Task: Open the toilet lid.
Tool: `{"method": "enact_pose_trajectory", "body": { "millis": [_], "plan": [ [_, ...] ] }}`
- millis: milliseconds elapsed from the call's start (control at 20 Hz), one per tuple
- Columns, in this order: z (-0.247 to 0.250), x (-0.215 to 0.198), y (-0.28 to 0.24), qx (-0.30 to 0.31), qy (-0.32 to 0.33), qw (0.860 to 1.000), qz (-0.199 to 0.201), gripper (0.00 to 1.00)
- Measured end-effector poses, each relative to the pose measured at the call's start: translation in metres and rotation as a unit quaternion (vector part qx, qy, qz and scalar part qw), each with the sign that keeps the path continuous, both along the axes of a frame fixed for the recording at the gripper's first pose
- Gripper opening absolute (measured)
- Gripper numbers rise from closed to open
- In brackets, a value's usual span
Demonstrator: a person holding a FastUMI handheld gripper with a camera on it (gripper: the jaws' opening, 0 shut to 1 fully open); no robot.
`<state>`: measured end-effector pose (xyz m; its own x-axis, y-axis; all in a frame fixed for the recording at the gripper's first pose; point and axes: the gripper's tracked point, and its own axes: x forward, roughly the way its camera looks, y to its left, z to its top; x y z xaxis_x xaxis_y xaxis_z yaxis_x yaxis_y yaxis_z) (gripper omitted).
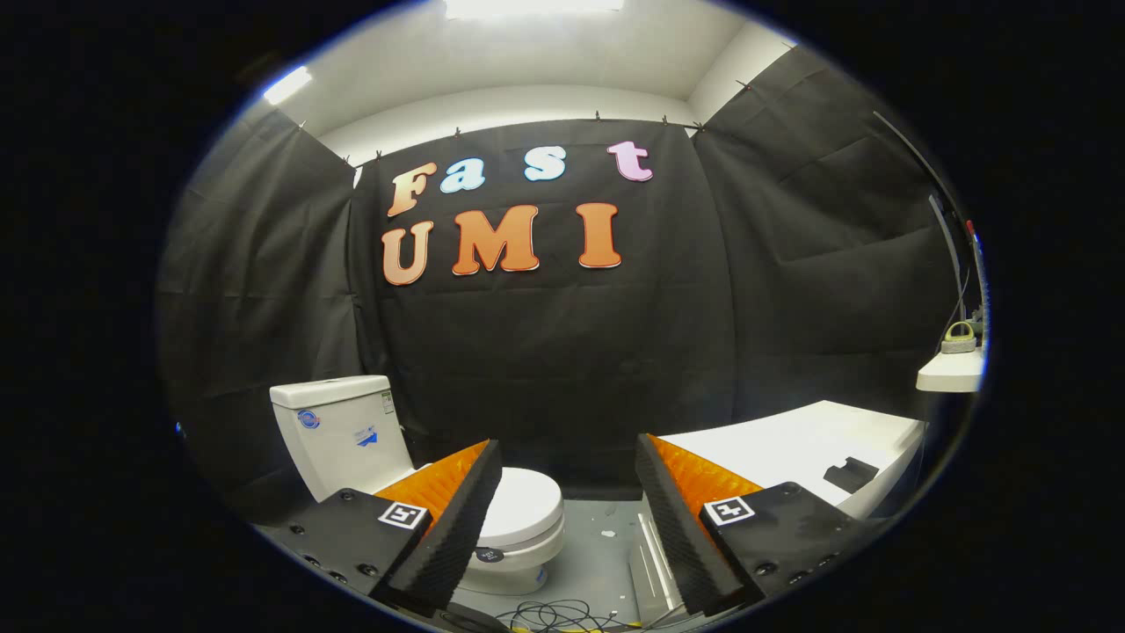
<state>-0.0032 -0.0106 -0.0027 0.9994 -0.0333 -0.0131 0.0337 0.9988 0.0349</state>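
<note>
Spread wide and holding nothing, the gripper (567,457) hangs above the grey floor (598,554), where loose cables (554,615) lie just below its fingertips. Beyond the left finger, partly hidden by it, stands a white toilet (527,536) (lid (523,501) down, tank (338,431) against the black cloth). A white worktop (791,444) sits beyond the right finger

A hand-held gripper (569,457) hangs with its fingers (461,519) spread wide and holding nothing, above a booth floor (598,554). Just ahead of the left finger, a white toilet (413,475) stands with its lid (523,505) shut, tank (338,431) behind. A white table (791,444) lies beyond the right finger; cables (554,615) coil on the floor below.
</note>
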Motion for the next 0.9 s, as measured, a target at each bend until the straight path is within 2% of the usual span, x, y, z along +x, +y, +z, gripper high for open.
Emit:
{"method": "enact_pose_trajectory", "body": {
  "millis": [400,900],
  "plan": [
    [0.0,-0.002,0.014,0.023,0.001,1.0,0.02,0.99],
    [-0.004,-0.002,0.008,0.025,0.01,1.0,0.013,0.99]
  ]
}}
